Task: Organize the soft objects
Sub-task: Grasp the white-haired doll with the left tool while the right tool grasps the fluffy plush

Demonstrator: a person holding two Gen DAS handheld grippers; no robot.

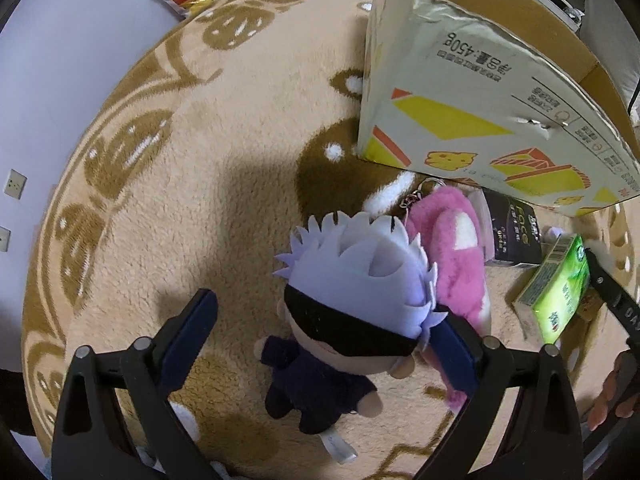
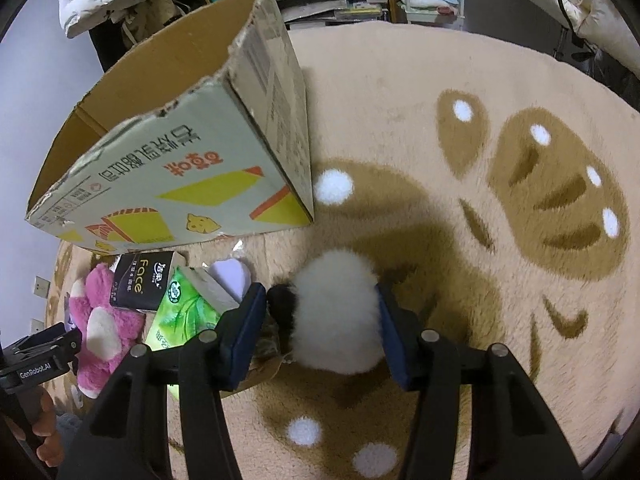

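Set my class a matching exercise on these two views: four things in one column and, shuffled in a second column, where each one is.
Things:
1. White-haired doll
2. Fluffy white ball
3. Pink plush
4. Green tissue pack

Places:
A. Squeezed in the right tongs
B. Propped on the black tissue pack
C. On the rug between the open left tongs
D. Under the doll's hair, beside the box

Pairs: 1-C, 2-A, 3-D, 4-B
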